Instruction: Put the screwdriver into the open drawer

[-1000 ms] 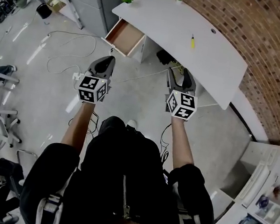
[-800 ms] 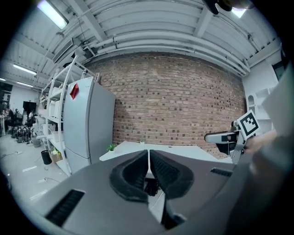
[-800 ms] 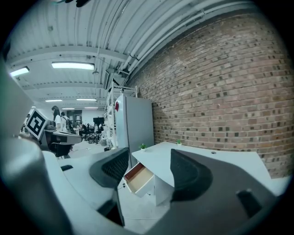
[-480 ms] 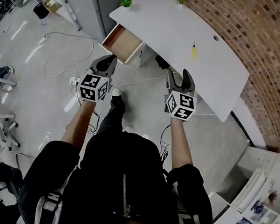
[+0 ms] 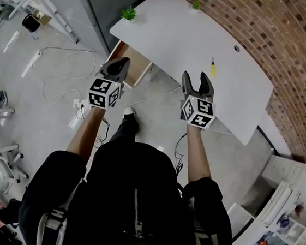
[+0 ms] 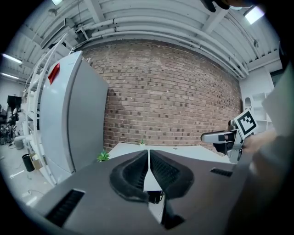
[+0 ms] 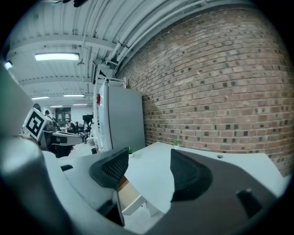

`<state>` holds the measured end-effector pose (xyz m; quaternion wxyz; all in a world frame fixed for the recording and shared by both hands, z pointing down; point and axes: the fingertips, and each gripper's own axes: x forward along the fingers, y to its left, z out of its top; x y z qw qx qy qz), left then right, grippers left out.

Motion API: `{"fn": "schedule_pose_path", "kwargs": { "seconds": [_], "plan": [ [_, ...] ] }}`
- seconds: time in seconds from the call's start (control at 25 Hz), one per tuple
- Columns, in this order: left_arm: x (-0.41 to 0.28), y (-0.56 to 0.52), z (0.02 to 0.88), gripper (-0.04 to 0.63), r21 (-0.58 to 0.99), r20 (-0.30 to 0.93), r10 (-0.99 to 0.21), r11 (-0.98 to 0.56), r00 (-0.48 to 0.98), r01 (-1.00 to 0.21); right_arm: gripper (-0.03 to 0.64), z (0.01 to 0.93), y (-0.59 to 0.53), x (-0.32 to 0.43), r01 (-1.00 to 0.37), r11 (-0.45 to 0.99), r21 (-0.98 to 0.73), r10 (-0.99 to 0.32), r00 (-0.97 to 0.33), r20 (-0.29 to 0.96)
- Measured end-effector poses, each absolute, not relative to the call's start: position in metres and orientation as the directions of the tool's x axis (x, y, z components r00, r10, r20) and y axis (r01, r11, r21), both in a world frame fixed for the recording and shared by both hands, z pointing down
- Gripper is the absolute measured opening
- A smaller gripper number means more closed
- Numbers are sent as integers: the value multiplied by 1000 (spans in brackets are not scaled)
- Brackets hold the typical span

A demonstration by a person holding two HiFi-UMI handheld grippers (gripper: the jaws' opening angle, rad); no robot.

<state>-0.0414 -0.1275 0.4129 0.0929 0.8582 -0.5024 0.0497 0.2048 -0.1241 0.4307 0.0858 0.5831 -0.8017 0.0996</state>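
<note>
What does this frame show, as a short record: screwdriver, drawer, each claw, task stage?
screwdriver: lying on the desk, untouched
drawer: open, under the desk's left end, partly hidden by the left claw
left claw: shut, empty, held in the air by the drawer
right claw: open, empty, in the air at the desk's near edge, apart from the screwdriver
stage: screwdriver not yet picked up

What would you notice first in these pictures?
A big white desk stands against the brick wall, with a small yellow screwdriver lying on top. Its wooden drawer hangs open at the left end. In front hover the left hand-held gripper, shut, and the right hand-held gripper, open.
</note>
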Motion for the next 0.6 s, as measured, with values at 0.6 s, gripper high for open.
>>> {"fn": "schedule_pose_path", "kwargs": {
  "seconds": [0.6],
  "plan": [
    [-67,-261,427,31,134,210,-780,-575,590,-807,281,445,-238,167,-976,209,-65,-923,-219,315]
  ]
}}
